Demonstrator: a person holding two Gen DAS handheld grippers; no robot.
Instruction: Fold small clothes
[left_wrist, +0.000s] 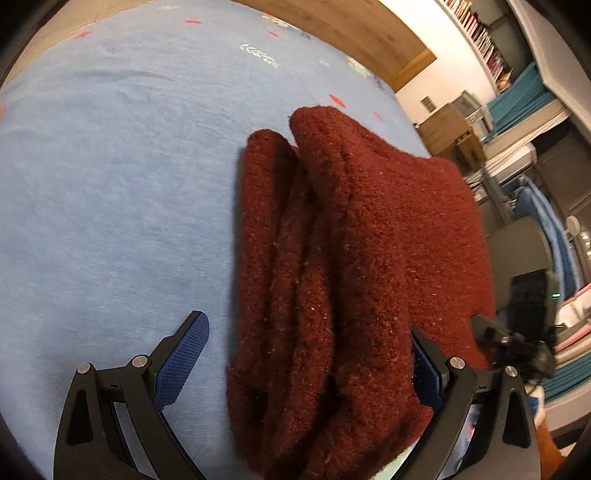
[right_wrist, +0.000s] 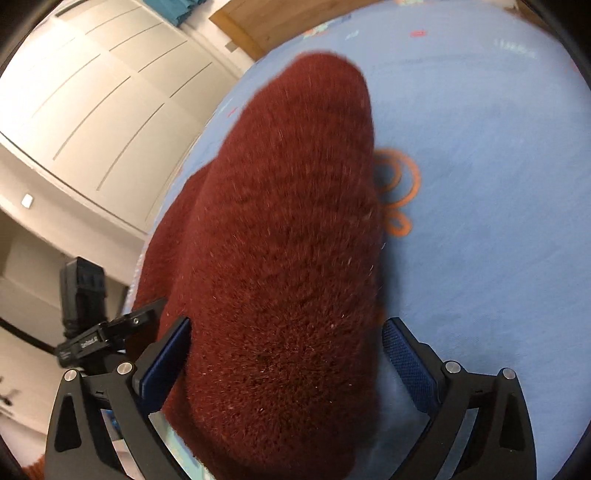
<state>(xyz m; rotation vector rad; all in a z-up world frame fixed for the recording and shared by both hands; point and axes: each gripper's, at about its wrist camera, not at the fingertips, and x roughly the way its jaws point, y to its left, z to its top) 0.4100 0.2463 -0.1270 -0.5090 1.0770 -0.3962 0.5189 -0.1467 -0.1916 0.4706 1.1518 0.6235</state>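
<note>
Now folded maroon knit (left_wrist: 332, 258) lies between spread fingers (left_wrist: 184, 354), both grippers.

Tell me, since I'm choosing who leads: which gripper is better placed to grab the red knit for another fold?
Right, probably. The right gripper has its open fingers either side of the red knit. The left gripper is open too, but the bundle sits toward one finger.

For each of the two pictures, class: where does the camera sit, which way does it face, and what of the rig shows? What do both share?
Left wrist: on the left tool, facing forward over the dark red knit garment on the blue sheet; open fingers show.
Right wrist: on the right tool, facing the same garment; open fingers show.
Shared: garment, sheet.
</note>
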